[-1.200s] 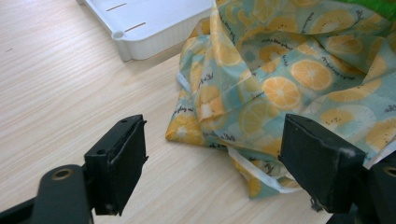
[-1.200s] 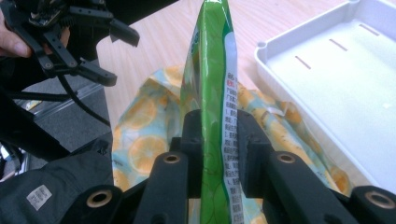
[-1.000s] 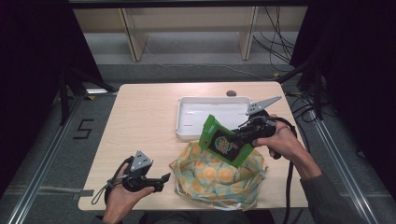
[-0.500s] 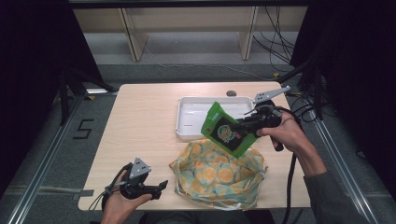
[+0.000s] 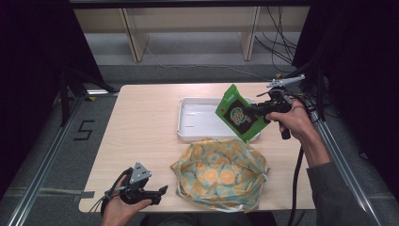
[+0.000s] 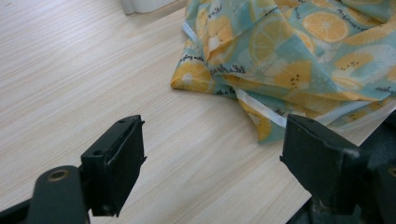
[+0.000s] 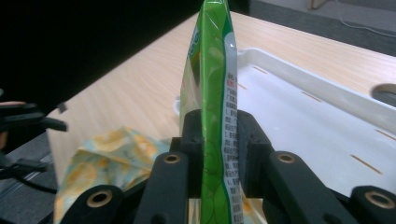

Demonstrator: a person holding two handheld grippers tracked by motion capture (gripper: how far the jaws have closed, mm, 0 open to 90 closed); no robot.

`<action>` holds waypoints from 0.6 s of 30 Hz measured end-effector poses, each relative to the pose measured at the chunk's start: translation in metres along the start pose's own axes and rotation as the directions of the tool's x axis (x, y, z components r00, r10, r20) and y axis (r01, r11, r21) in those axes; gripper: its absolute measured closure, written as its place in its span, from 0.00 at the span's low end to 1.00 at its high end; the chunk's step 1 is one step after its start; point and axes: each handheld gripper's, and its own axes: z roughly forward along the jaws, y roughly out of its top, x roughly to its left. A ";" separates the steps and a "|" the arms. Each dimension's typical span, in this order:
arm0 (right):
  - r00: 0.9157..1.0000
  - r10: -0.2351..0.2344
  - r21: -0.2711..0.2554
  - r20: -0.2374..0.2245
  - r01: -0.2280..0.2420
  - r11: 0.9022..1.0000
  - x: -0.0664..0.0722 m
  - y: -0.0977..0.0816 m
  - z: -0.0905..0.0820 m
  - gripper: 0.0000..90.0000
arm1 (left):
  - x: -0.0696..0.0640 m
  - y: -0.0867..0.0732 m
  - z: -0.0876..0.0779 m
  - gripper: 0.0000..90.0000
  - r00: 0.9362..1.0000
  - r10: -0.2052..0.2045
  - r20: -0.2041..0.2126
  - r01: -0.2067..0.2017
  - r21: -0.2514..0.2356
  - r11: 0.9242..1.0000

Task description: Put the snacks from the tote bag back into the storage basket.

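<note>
Resting at the near left corner of the table, the left gripper has its jaws spread wide with nothing between them, pointing across bare wood toward the orange-print fabric bag, which lies just beside it at the near edge. Beyond the bag, the right gripper is clamped on a green snack pouch, its pads squeezing the pouch's edge so that in the right gripper view the pouch stands on edge straight out from the jaws. Seen from above, the pouch hangs tilted, its long axis slanting from upper left to lower right, over the right end of the white tray, apart from the tray floor. So the tray lies directly under and to the left of the pouch, and the right hand is far the nearer; I judge a lowering would set it inside the tray.
</note>
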 end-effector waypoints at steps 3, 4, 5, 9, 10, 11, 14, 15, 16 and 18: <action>0.999 0.025 0.000 0.025 -0.025 1.000 -0.012 0.002 0.003 0.85 | 0.002 0.000 0.000 0.23 1.000 0.029 -0.001 -0.029 0.004 1.000; 0.999 0.032 -0.002 0.036 -0.032 0.999 -0.015 0.003 0.004 0.85 | 0.002 0.000 0.000 0.23 1.000 0.029 -0.001 -0.029 0.004 1.000; 0.999 0.032 -0.002 0.036 -0.032 0.999 -0.015 0.003 0.004 0.85 | 0.002 0.000 0.000 0.23 1.000 0.029 0.000 -0.029 0.002 1.000; 0.993 0.078 -0.002 0.084 -0.078 0.997 -0.029 0.006 0.007 0.85 | 0.001 -0.002 0.000 0.22 1.000 -0.005 -0.002 0.005 -0.004 1.000; 0.993 0.078 -0.002 0.084 -0.078 0.997 -0.029 0.006 0.007 0.85 | 0.000 -0.002 0.000 0.22 1.000 -0.016 -0.001 0.016 -0.006 1.000; 0.992 0.078 -0.014 0.098 -0.077 0.997 -0.032 0.006 0.008 0.85 | 0.001 -0.002 -0.001 0.22 1.000 -0.003 -0.003 0.003 0.003 1.000; 0.984 0.115 -0.014 0.134 -0.114 0.993 -0.042 0.007 0.015 0.85 | -0.001 -0.004 -0.001 0.23 1.000 -0.012 -0.004 0.012 -0.019 1.000; 0.982 0.126 -0.014 0.141 -0.125 0.992 -0.044 0.007 0.016 0.85 | 0.001 -0.003 -0.002 0.23 1.000 0.012 -0.005 -0.012 -0.016 1.000; 0.982 0.126 -0.014 0.141 -0.125 0.992 -0.044 0.007 0.016 0.85 | 0.001 -0.003 -0.002 0.23 1.000 0.012 -0.005 -0.012 -0.016 1.000; 0.975 0.146 -0.034 0.165 -0.142 0.989 -0.051 0.008 0.021 0.85 | 0.001 -0.004 -0.002 0.23 1.000 0.010 -0.005 -0.010 -0.008 1.000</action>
